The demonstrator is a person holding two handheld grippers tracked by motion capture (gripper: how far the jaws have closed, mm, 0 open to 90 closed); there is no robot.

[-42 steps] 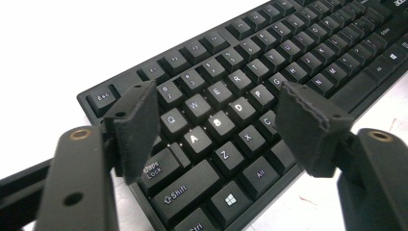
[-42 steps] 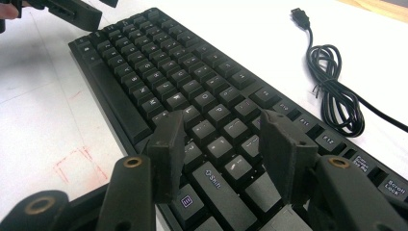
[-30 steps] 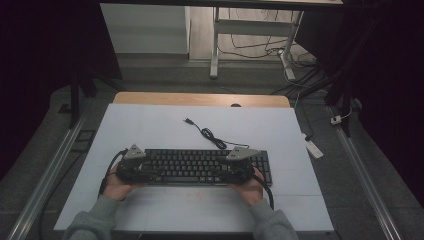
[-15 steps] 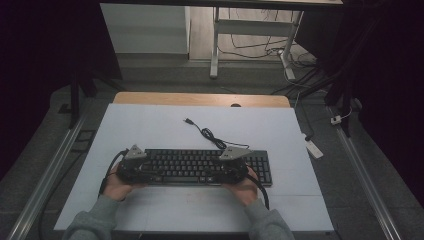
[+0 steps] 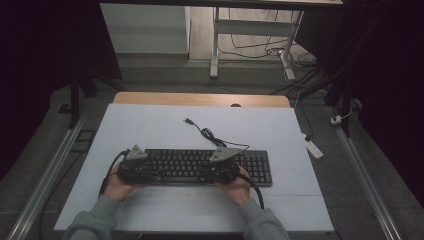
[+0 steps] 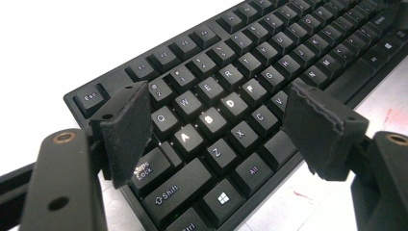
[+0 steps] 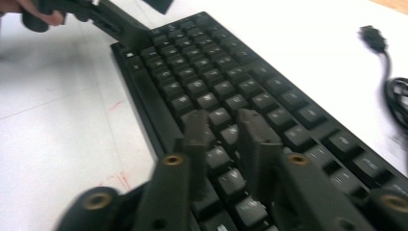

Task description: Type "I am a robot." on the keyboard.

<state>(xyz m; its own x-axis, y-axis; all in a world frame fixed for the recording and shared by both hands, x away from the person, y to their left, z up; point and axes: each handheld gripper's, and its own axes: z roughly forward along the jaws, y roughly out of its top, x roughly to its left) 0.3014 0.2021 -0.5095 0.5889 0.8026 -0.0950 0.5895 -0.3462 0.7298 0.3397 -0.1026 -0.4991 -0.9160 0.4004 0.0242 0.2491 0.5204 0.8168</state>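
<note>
A black keyboard (image 5: 200,167) lies flat on the white table top, near its front edge. My left gripper (image 5: 142,167) hovers over the keyboard's left end. Its jaws stand wide open above the letter keys (image 6: 221,122), gripping nothing. My right gripper (image 5: 222,167) is over the right part of the main key block. Its jaws have just been closing and now leave a narrow gap (image 7: 223,130) above the keys (image 7: 216,72), with nothing held between them. The keyboard's cable and its USB plug (image 5: 205,131) lie loose behind it.
The white table top (image 5: 150,130) has a wooden strip (image 5: 200,99) along its back edge. Metal rails run down both sides. A white adapter (image 5: 313,148) lies on the floor to the right. Desk legs and cables stand farther back.
My right hand and its gripper have slid left along the keyboard, from near the number pad towards the main keys. The left hand and the keyboard have stayed put.
</note>
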